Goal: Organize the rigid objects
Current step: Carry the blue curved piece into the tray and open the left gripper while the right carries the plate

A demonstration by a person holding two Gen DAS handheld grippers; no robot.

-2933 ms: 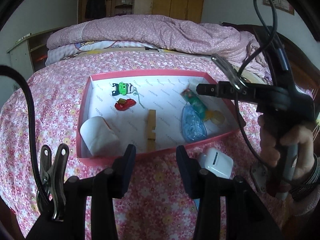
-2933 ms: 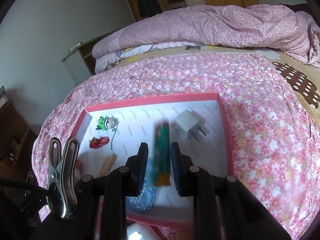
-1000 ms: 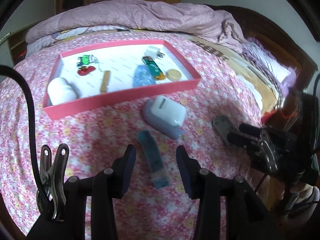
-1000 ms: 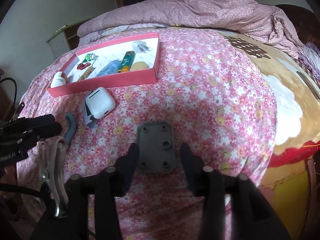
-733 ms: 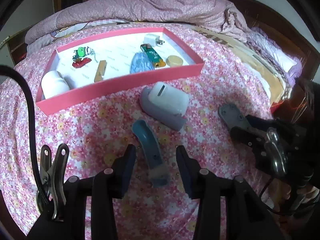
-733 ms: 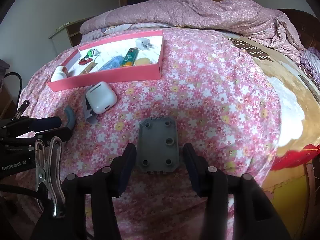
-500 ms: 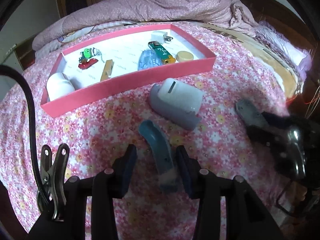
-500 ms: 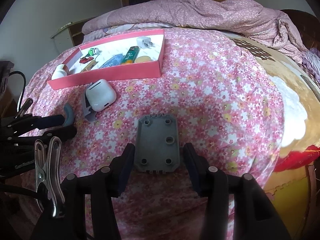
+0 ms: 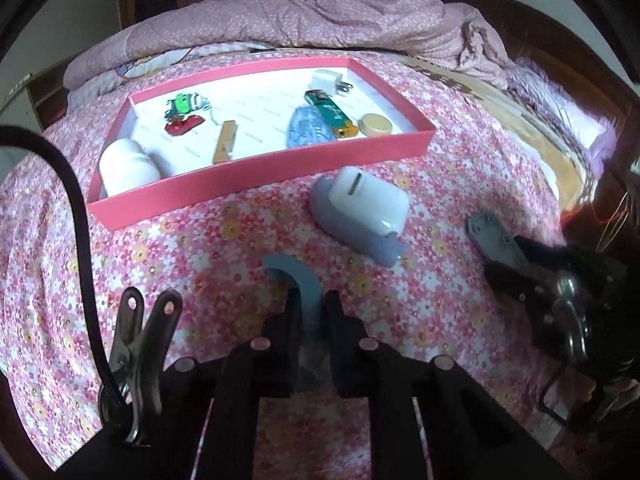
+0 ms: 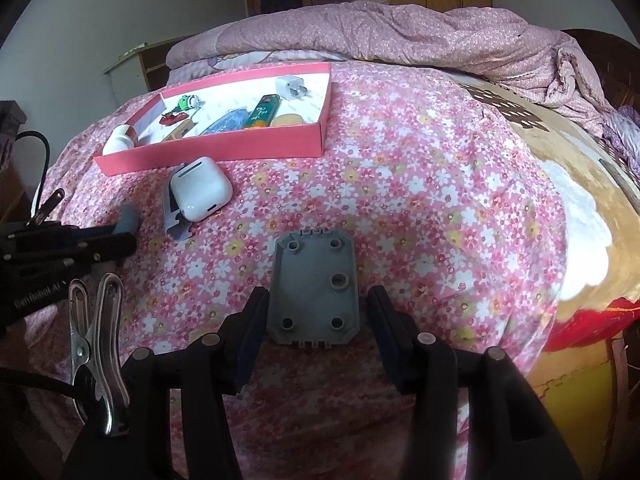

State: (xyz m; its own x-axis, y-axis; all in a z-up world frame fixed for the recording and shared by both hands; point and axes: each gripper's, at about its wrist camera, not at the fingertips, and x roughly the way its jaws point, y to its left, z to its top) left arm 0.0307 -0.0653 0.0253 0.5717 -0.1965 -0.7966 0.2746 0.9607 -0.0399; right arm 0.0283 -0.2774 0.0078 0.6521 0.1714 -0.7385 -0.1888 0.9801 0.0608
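A curved blue plastic piece (image 9: 296, 276) lies on the flowered bedspread. My left gripper (image 9: 310, 308) is shut on its near end, jaws closing tight and pads pressing both sides. From the right wrist view that gripper (image 10: 120, 236) and the blue piece (image 10: 130, 216) sit at the far left. A grey plate with round holes (image 10: 314, 288) lies flat between the fingers of my right gripper (image 10: 318, 304), which is open, with a gap showing at the right pad. The plate (image 9: 490, 234) also shows at the right gripper's tips in the left wrist view.
A pink tray (image 9: 260, 176) further back holds a white bottle (image 9: 126, 162), a wooden peg (image 9: 225, 142), a green lighter (image 9: 330, 114), a plug and small charms. A white earbud case (image 9: 364, 200) on a grey sleeve lies before it. A quilt (image 10: 400, 36) is heaped at the back.
My left jaws, open on either side of the blue piece half a second ago, have closed on it. The right gripper and grey plate stay much as they were.
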